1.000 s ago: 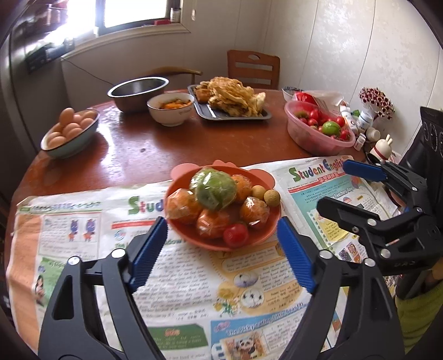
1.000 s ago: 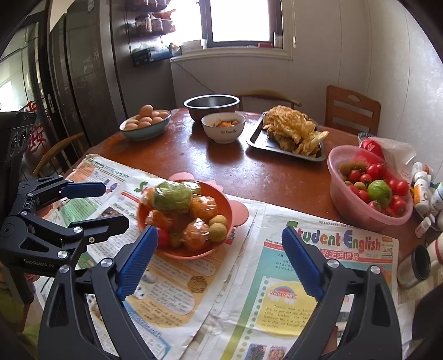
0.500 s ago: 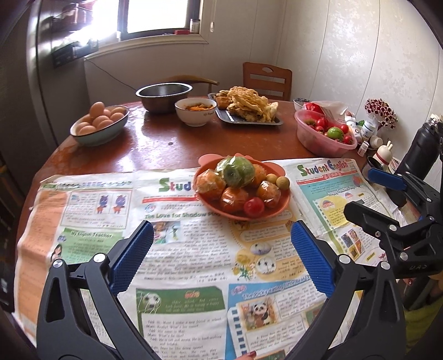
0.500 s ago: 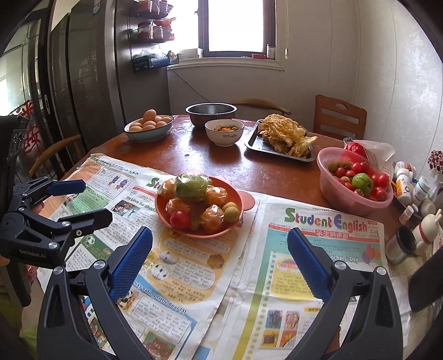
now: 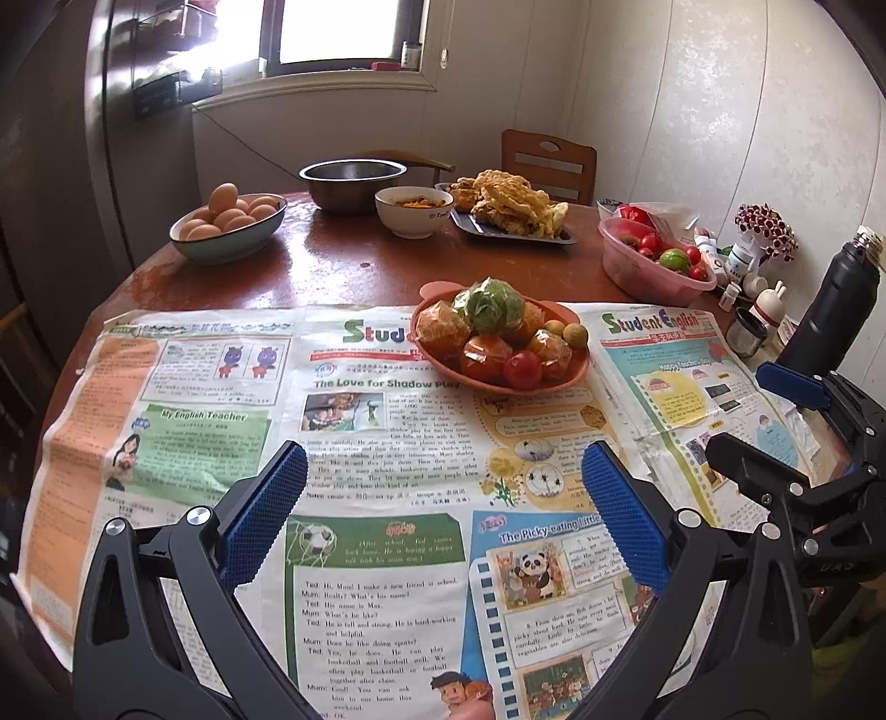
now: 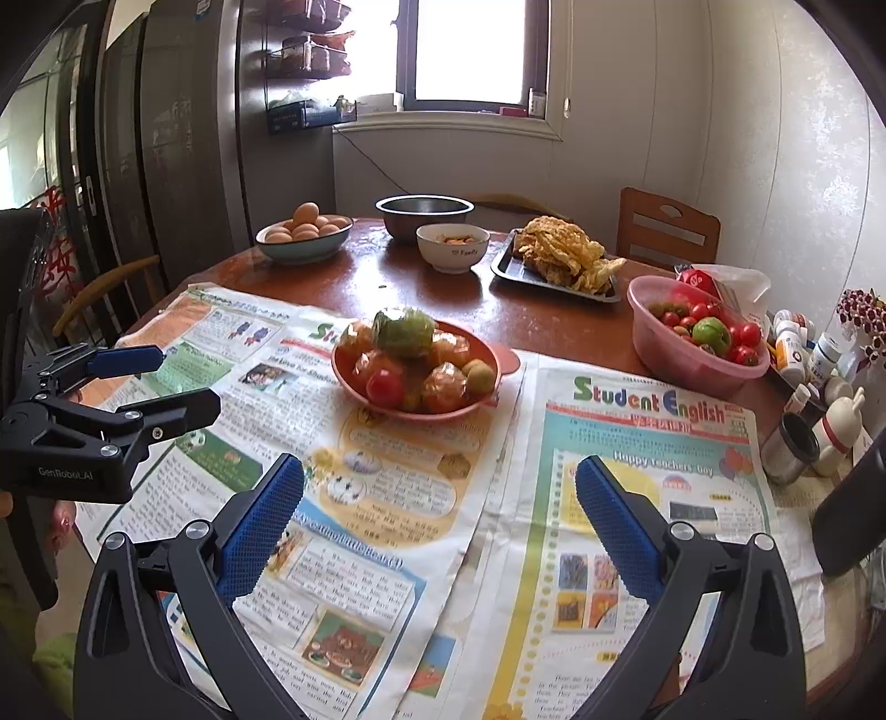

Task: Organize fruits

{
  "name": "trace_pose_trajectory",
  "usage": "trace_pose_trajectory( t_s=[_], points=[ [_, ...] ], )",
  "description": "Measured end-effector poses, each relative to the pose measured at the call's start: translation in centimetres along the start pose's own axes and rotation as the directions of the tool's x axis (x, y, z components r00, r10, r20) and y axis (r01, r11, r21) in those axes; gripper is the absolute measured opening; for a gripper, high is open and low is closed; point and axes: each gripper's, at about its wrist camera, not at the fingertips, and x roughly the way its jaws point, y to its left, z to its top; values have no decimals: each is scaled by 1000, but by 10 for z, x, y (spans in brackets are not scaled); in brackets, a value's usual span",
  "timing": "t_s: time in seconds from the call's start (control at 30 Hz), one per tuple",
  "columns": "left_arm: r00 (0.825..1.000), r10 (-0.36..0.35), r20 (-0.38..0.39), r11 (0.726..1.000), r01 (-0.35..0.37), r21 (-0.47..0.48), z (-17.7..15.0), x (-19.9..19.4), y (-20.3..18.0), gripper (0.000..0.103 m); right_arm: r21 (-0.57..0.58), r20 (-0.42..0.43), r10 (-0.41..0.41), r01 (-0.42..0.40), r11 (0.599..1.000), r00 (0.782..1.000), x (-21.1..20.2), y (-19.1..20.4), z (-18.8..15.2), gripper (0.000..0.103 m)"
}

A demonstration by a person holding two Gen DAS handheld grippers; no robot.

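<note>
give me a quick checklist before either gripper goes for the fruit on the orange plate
1. Left gripper open, nothing between its pads: ok.
2. Right gripper open, holding nothing: ok.
3. Orange plate resting flat on the newspaper: ok.
4. Fruit piled high, green wrapped one on top; stable: cannot tell.
5. Red tomato at the near rim, unobstructed: ok.
6. Pink bowl has spare room: cannot tell.

Daylight from blown-out rear window (image 6: 470, 50), glare on wooden table (image 5: 343, 271), sharp centre, dark fisheye-bent corners
</note>
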Motion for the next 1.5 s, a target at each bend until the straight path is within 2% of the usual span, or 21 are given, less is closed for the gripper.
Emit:
trace_pose_trajectory(
  t_s=[0.3, 0.47, 0.67, 0.97, 1.5],
  points=[
    [1000, 14, -17, 1000, -14, -27, -26, 1, 0, 93, 33, 24, -66, 66, 997, 998, -5, -2, -27, 99],
    [999, 16, -27, 999, -17, -38, -40, 6, -4, 93, 60, -4, -47, 47, 997, 999, -3, 0, -43, 99],
    [999, 17, -48, 999, -19, -44, -55, 16, -7, 93, 76, 1, -40, 40, 996, 999, -2, 2, -54, 99],
    [998, 22, -63, 999, -24, -39, -58, 24, -9, 93, 115, -20, -50, 52, 992, 999, 8, -4, -60, 99],
    [998, 23, -58, 999, -25, -41, -57, 22, -9, 93, 115, -27, -45, 48, 992, 999, 11, -5, -62, 99]
  ],
)
